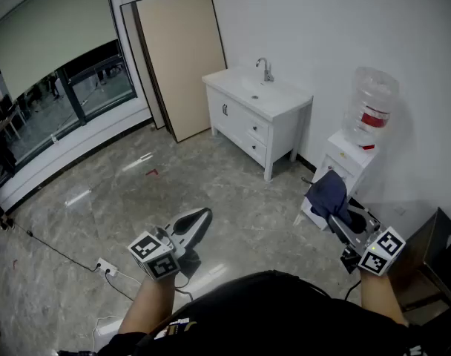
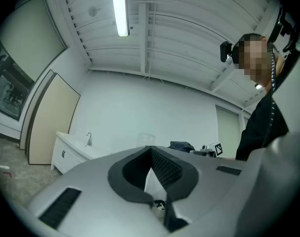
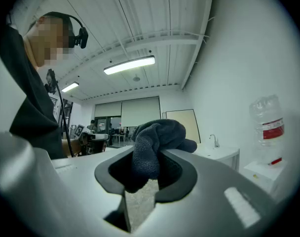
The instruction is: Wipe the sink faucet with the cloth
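Right gripper (image 3: 150,168) had its jaws partly closed and pressed on a dark blue cloth (image 3: 157,139), which bunched up out of them in the middle of the right gripper view. In the head view this claw sat at the lower right, with the cloth hanging off its tip. Left gripper (image 2: 151,154) had its jaws shut together with nothing between them; in the head view it sat at lower centre-left, over bare grey floor (image 1: 99,213). Both were held by a person whose forearms and dark top filled the bottom edge of that frame.

Just above the right gripper in the head view stood a white stand with a water bottle (image 1: 372,106) on top, against the wall at right. Farther up, at upper centre, a white cabinet carried the sink (image 1: 248,93), and the faucet (image 1: 266,70) rose at its back edge by the wall, well apart from the cloth. A beige board (image 1: 181,58) leaned on the wall left of the cabinet. Windows (image 1: 55,102) filled the upper left, and a power strip (image 1: 105,267) lay on the floor at lower left.
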Motion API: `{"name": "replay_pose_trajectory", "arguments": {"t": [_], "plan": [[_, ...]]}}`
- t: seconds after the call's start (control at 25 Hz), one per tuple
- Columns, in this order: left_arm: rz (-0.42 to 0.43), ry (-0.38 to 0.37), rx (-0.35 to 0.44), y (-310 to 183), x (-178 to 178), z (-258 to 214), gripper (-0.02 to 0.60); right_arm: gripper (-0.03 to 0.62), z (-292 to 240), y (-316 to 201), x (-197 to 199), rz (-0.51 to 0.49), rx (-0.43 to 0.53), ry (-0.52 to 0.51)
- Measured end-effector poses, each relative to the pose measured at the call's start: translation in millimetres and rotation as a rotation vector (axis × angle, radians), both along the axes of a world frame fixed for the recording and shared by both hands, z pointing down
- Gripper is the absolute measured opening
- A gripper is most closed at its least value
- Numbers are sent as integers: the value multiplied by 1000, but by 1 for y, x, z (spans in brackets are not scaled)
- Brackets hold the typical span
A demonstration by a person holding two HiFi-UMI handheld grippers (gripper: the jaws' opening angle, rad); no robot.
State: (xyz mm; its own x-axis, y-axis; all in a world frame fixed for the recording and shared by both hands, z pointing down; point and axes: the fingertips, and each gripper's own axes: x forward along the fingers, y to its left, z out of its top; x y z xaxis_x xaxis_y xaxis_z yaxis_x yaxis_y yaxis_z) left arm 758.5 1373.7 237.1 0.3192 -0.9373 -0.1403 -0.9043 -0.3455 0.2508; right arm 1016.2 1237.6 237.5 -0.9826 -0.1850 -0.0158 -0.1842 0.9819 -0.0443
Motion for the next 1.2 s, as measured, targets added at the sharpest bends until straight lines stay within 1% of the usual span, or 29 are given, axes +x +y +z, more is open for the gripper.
{"name": "replay_pose_trajectory", "arguments": {"t": [0.28, 0.52, 0.76, 0.88, 1.0, 1.2], "plan": [[-5, 3, 0, 3, 1, 2, 0, 86, 0, 1, 1, -11, 1, 9], [-15, 6, -2, 8, -1, 4, 0, 89, -4, 13, -6, -68, 20, 41], [-6, 8, 10, 15, -5, 8, 0, 91, -3, 21, -12, -71, 24, 49], [-7, 15, 23, 18, -12, 9, 0, 91, -4, 24, -17, -74, 28, 56], [-19, 26, 19, 22, -21, 8, 0, 91, -5, 27, -27, -80, 32, 63], [-28, 39, 35, 37, -45, 11, 0, 91, -7, 39, -55, -95, 44, 82]]}}
